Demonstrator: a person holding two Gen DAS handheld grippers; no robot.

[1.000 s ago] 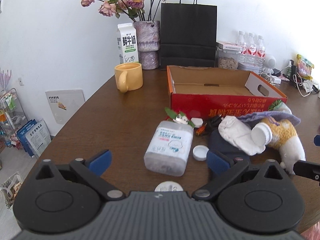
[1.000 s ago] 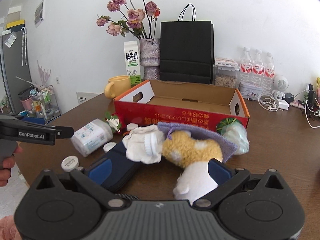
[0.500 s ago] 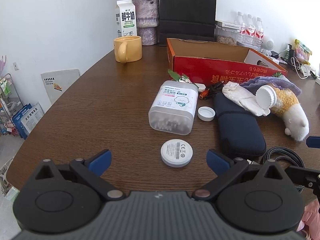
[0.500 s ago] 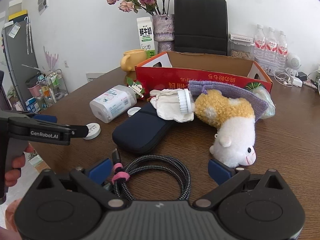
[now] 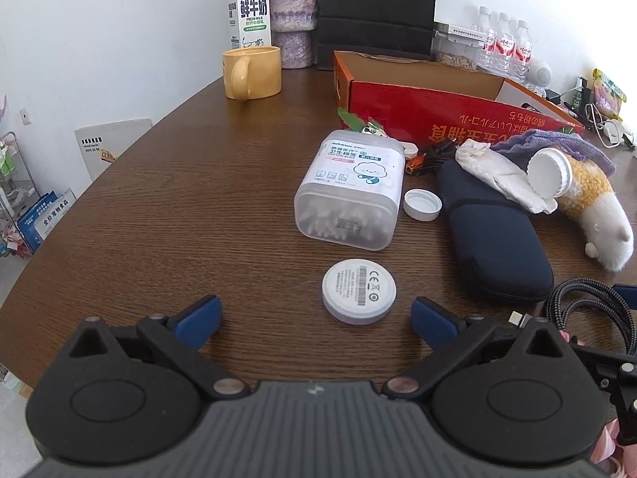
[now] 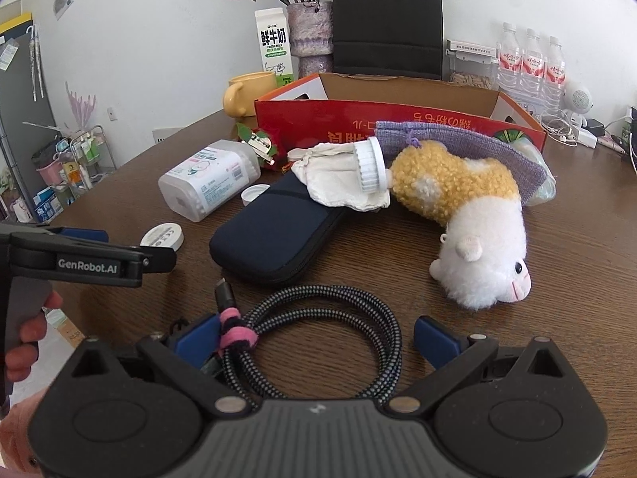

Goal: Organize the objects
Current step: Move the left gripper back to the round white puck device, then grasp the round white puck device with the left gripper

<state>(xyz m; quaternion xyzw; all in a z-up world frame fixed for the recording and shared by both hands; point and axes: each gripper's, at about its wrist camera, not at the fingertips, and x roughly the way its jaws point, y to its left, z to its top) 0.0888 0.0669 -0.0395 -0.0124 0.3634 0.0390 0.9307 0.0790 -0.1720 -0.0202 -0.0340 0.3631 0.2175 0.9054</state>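
Both pairs of fingers stand wide apart and hold nothing: the left gripper (image 5: 314,312) has the white round disc (image 5: 359,291) lying on the table (image 5: 167,207) just ahead, between its blue fingertips (image 5: 201,316), with the cotton swab box (image 5: 350,189) further ahead. Between the fingers of the right gripper (image 6: 316,338) lies the coiled braided cable (image 6: 318,334), seemingly touching the left fingertip, though the view is poor there. Beyond the cable sit the dark pouch (image 6: 274,235) and plush toy (image 6: 473,235), and past them the red cardboard box (image 6: 398,123).
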